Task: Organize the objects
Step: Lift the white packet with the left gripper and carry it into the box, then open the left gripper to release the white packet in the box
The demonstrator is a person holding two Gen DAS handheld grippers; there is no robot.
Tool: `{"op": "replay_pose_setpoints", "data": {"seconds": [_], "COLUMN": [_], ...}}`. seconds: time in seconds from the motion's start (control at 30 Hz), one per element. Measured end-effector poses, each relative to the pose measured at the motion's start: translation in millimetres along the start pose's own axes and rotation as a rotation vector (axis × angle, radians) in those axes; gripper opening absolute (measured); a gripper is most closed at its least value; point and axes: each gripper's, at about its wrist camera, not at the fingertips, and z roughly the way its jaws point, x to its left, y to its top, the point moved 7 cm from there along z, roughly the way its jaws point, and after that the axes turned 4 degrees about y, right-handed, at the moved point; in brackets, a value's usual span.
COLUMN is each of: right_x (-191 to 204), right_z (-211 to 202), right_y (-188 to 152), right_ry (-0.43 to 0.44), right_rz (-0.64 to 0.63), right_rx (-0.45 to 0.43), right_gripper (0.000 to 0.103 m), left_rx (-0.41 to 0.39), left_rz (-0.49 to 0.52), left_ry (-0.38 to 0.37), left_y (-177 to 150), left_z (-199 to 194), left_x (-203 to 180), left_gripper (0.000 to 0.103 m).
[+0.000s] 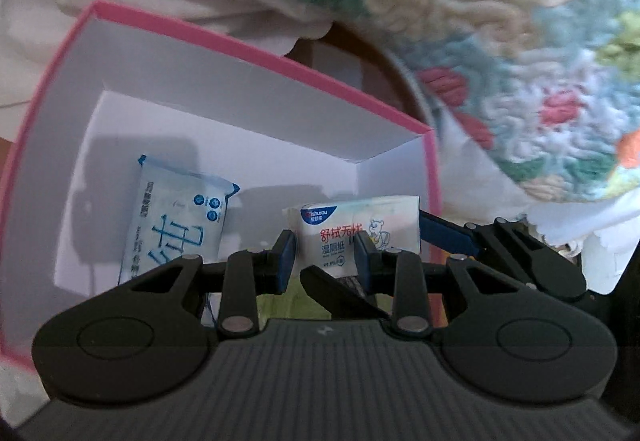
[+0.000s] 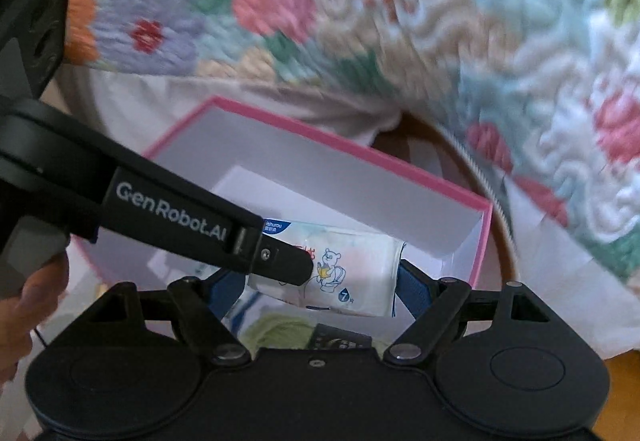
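Note:
A pink box [image 1: 256, 53] with a white inside lies open; it also shows in the right wrist view [image 2: 352, 157]. A pale blue wipes pack [image 1: 176, 225] lies inside it at the left. A small white wipes pack with a bear drawing [image 1: 352, 229] is held over the box's near right corner. My left gripper [image 1: 326, 257] is shut on its left part. My right gripper [image 2: 316, 289] is shut on its two ends [image 2: 356, 273]; one right finger shows in the left wrist view [image 1: 448, 233].
A floral embroidered cloth [image 1: 480, 21] covers the surface behind and right of the box. White paper [image 1: 472, 177] lies under it. A green cloth [image 2: 276, 333] and a dark small object [image 2: 340, 339] lie below the held pack. A hand [image 2: 28, 305] holds the left gripper.

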Motion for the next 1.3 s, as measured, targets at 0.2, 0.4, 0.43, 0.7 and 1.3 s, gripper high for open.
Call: {"op": "replay_pose_setpoints", "data": {"seconds": [0.2,0.4,0.43,0.7,1.3], "right_x": [-16.8,-23.5,-22.1,-3.4,63.1], "right_z": [35.6,50.8,49.7,4.7,-138.8], "right_y": [-4.3,-7.0,-6.3,-3.1,14.3], "right_ry": [-0.011,-0.057,-0.066,-0.036,0.03], "right_rz": [0.03,0.054,0.046,0.046,-0.109], "right_rx": [0.084,0.138,0.131,0.018,-0.099], "right_gripper": [0.085,0.083,0.083,0.083,0.084], "left_rx": [0.039,0.042,0.034,-0.061,-0.095], "left_rz": [-0.019,-0.034,-0.023,0.062,0.193], "left_ry": [0.0,0.085,0.096,0.169,0.25], "left_y": [7.7,4.5,3.7,-5.6,-48.1], "left_z": [29.3,43.5,41.1,-12.8,-159.5], "left_x": [10.0,17.9,17.4,10.9,-6.3], "left_gripper": [0.03,0.039,0.042,0.05,0.058]}}
